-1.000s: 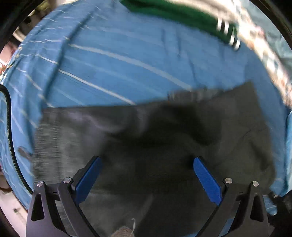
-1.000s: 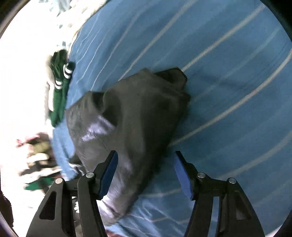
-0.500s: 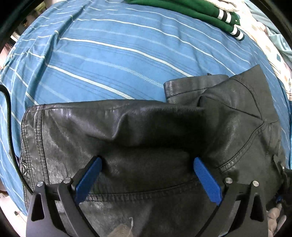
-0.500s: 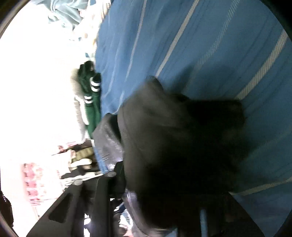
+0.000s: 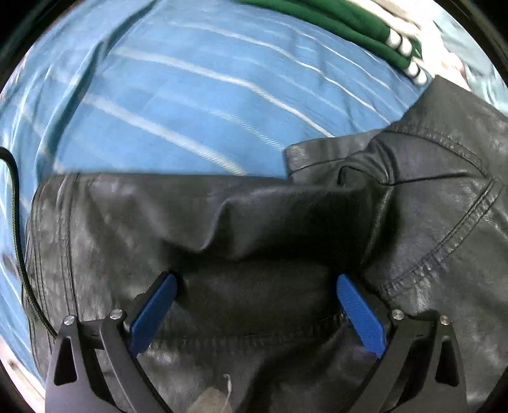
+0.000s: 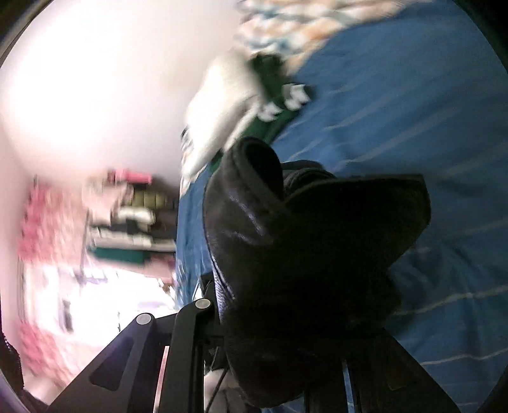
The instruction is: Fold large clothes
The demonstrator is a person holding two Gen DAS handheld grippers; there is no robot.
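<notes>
Black leather jacket (image 5: 285, 254) spread on a blue striped bed sheet (image 5: 190, 104), with a tool at each side.

The left tool (image 5: 257, 305) is held low over the jacket, its blue fingers (image 5: 152, 314) spread wide with nothing clamped. The right tool (image 6: 285, 365) is tilted sideways and buried under a bunched fold of the jacket (image 6: 317, 254); whether it is clamped cannot be told. A green garment (image 5: 349, 28) with white stripes is seen at the sheet's far edge.

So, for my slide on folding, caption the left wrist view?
Open left gripper over a black leather jacket on a blue striped sheet.
</notes>
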